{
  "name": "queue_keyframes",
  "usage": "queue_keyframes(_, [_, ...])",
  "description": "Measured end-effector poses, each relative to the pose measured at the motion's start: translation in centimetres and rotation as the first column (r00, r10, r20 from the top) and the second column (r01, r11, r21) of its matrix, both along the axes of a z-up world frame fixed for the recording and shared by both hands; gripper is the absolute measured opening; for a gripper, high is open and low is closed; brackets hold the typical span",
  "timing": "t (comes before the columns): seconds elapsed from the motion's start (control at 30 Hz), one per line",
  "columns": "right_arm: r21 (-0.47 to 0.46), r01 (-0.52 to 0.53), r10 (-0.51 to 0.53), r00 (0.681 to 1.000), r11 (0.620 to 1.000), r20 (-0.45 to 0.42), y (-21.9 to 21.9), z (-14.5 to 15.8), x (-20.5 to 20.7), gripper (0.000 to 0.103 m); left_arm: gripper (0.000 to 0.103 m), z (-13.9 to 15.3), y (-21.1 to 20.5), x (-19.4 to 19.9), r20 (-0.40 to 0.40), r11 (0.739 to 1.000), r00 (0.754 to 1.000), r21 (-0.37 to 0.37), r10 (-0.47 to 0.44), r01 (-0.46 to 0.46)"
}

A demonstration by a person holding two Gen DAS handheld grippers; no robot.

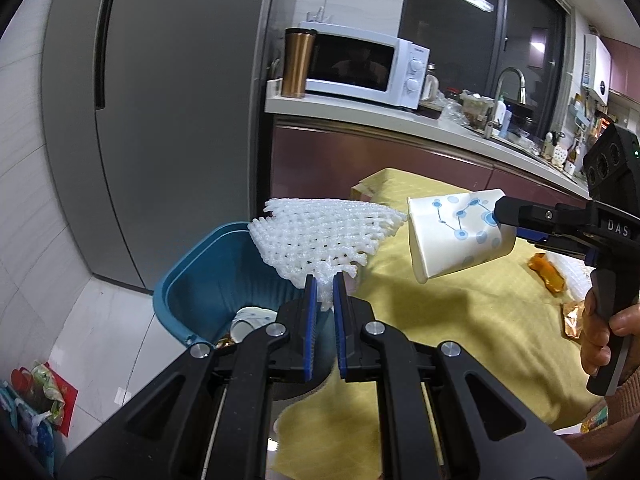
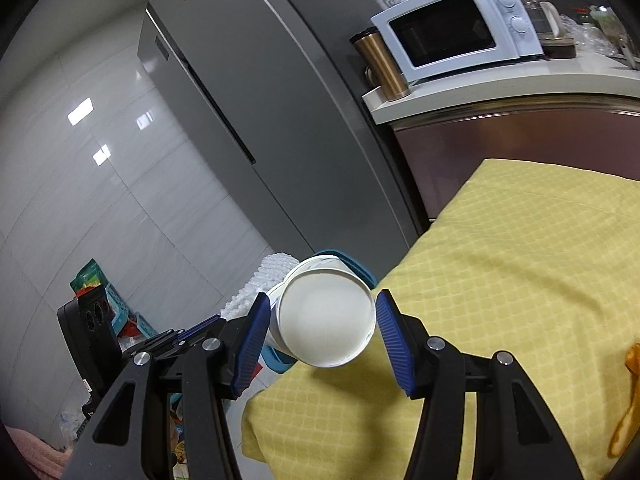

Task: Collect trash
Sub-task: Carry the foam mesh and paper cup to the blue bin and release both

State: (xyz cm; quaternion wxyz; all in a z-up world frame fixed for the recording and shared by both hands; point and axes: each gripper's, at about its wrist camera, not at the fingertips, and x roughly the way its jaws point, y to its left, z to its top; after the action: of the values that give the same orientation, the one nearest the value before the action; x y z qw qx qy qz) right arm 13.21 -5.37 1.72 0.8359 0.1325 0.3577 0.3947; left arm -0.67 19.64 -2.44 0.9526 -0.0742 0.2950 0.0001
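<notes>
left gripper (image 1: 325,292) pinched tight on foam net (image 1: 320,236), floppy, over blue bin (image 1: 192,280) | right gripper (image 2: 318,320) half-open, clamping paper cup (image 2: 326,316) base, crushable, above the table edge

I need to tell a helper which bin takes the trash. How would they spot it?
Find the tall grey fridge; on the floor at its foot, against the yellow-clothed table, stands the blue bin. It is the only open blue tub there, with a paper cup already inside.
</notes>
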Motion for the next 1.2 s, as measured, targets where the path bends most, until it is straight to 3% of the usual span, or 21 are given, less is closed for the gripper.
queue_keyframes(0.77, [-0.029,-0.058,0.057,0.998,0.998,-0.024,4.4,-1.0,1.7,0.053,0.009,-1.2,2.5,0.4,-0.026,0.998,0.998,-0.002,0.064,-0.064])
queue_keyframes(1.2, [-0.085,-0.095,0.089,0.994,0.992,-0.063,7.8,-2.1,3.5,0.053,0.009,-3.1,4.7,1.6,-0.080,0.992,0.989,-0.004,0.128,-0.128])
